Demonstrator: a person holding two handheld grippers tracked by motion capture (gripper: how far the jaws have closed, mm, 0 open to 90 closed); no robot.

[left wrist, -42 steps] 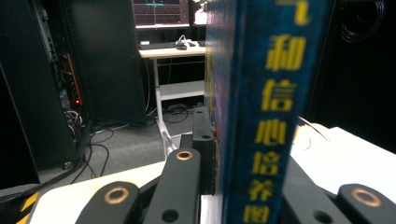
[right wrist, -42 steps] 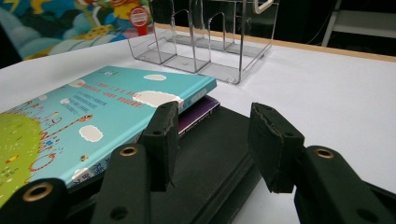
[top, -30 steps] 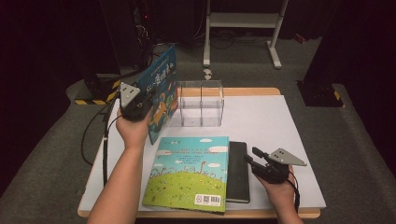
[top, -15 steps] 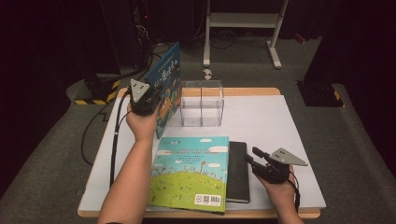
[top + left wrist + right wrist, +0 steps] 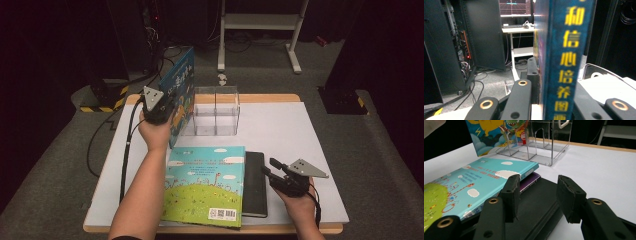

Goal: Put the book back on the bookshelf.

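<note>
Between the pinching jaws of the left gripper (image 5: 159, 111), the blue book (image 5: 181, 90) is best kept upright and lowered squarely into the clear rack (image 5: 215, 111) just beside it.

A white table (image 5: 300, 135) with a wooden edge carries the things. Near its centre, towards twelve o'clock, stands a clear acrylic organizer (image 5: 215, 112) with open compartments. At about six o'clock a light-blue picture book (image 5: 205, 185) lies flat, its green hill illustration facing up, on top of a purple-edged book (image 5: 530, 181). Just beside it, at its three o'clock side and touching it, a black notebook (image 5: 254, 182) lies flat on the tabletop. The three o'clock half of the table is bare white surface.
</note>
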